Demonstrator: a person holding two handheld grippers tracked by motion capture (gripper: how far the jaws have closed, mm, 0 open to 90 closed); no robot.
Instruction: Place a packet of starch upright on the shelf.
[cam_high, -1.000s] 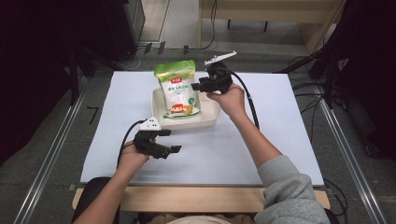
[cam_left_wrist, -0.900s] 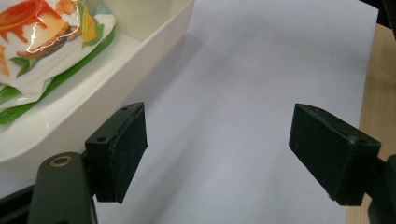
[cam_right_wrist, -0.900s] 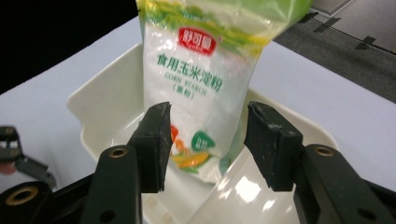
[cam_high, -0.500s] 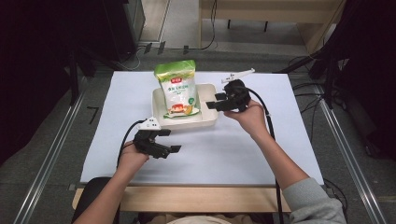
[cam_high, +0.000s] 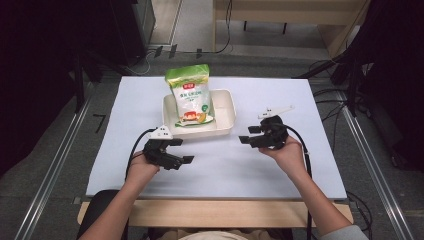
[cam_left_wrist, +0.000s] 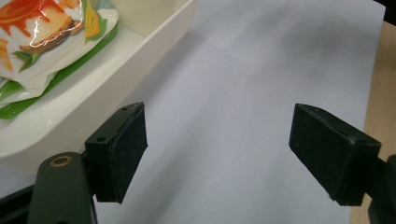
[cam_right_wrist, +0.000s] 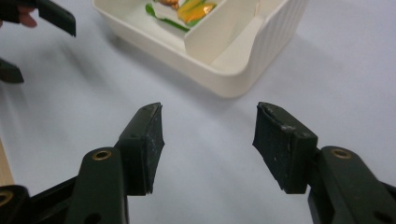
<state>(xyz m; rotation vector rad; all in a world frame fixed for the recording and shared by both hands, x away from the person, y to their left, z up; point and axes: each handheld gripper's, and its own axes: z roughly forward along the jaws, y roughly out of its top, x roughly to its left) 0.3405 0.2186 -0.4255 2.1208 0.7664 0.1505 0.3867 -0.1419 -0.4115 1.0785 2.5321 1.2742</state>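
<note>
Fingers released on both: right gripper (cam_high: 254, 136) jaws apart w/ nothing btwn, having just been opening; left gripper (cam_high: 181, 151) jaws spread wide, empty too. Bag (cam_high: 190, 96), green-and-white w/ food pic, sits propped in white tray (cam_high: 226, 111), top leaning past tray's 12 o'clock rim. Tray near the 12 o'clock side of white mat (cam_high: 225, 165). Right gripper at abt 4 o'clock of tray, apart from it; left at abt 7 o'clock, just beside tray's near wall. Mat lies on wooden table (cam_high: 215, 212).

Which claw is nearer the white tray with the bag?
Left. The left claw sits just off the white tray's near-left corner; the right claw hangs open, empty, farther off its near-right corner.
</note>
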